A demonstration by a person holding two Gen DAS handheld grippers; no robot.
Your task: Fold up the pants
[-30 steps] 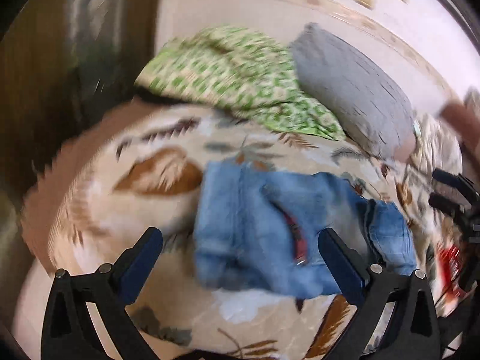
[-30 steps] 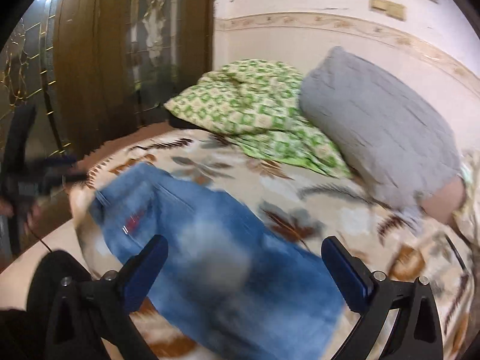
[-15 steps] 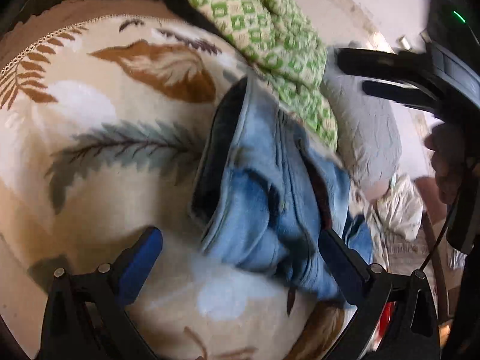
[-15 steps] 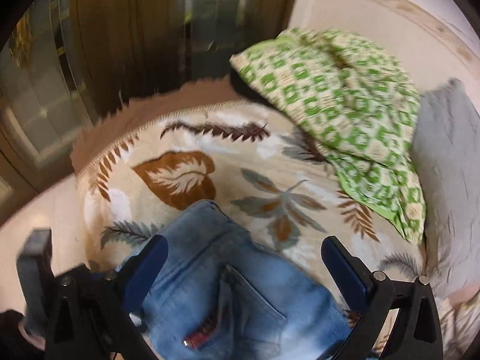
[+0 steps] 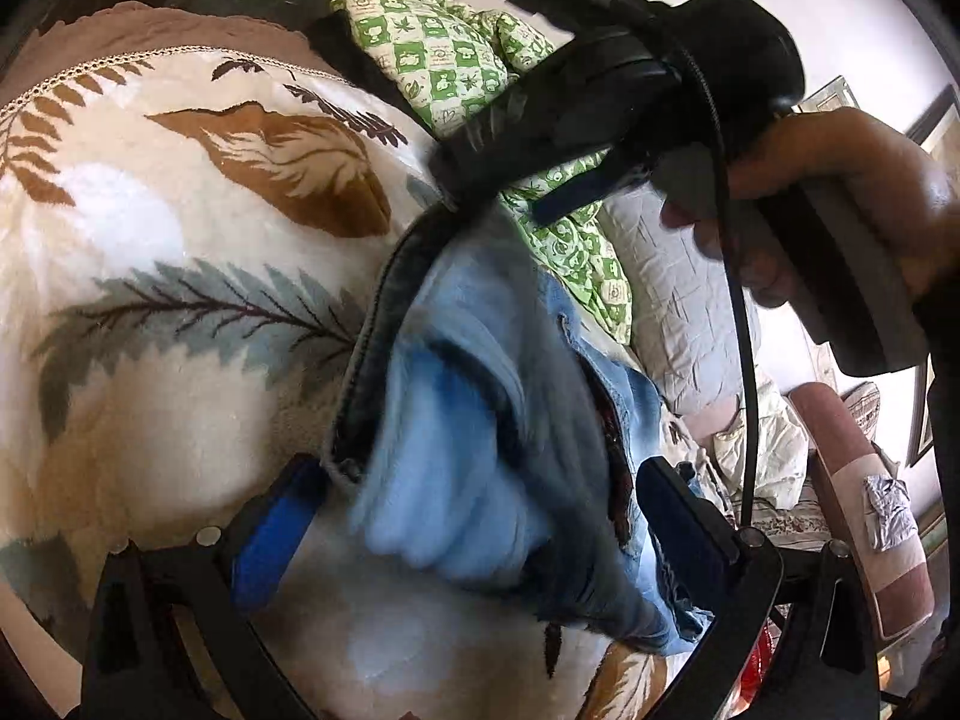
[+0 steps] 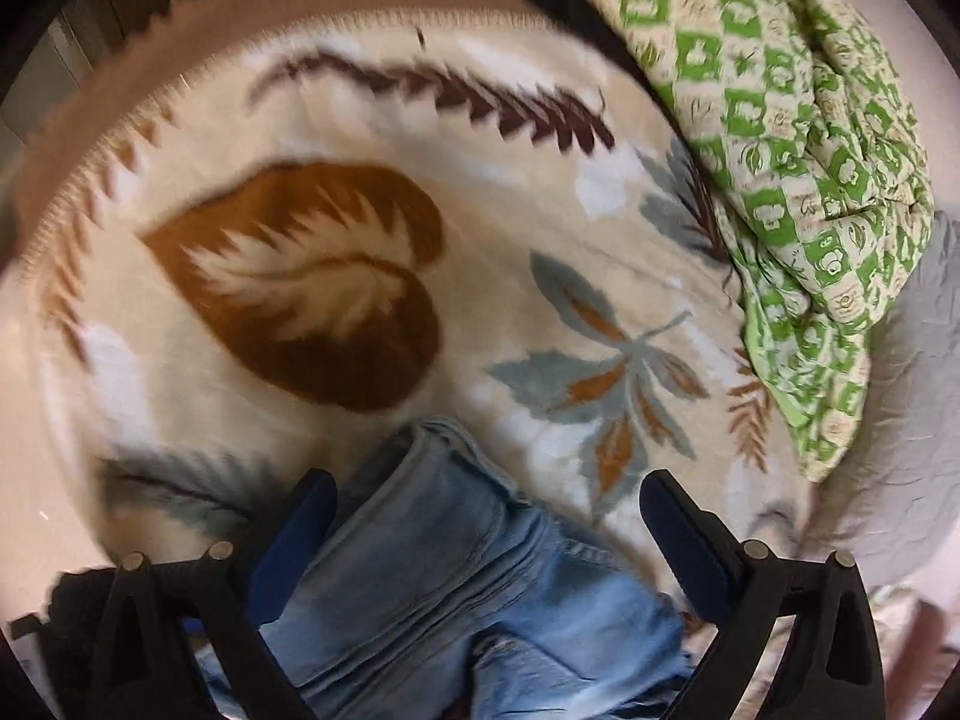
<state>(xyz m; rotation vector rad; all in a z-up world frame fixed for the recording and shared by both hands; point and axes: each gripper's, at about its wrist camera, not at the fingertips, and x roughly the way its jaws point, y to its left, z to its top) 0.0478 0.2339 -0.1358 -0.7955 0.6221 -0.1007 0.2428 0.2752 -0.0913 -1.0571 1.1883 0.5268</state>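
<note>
Leaf-print blanket (image 6: 336, 360) covers the bed; on it the pants (image 6: 456, 570) lie bunched in rough layers, folding unfinished. My right gripper (image 6: 486, 516) is closing around their end, not yet pinching. My left gripper (image 5: 474, 516) stands wide astride them.

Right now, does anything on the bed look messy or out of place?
Yes. The jeans lie bunched, not flat, on the leaf-print blanket, and the green checked cloth sits crumpled against the grey pillow.

blanket (image 6: 336, 300): leaf print | green checked quilt (image 6: 798, 138): bunched beside | grey pillow (image 5: 678, 276): behind
</note>
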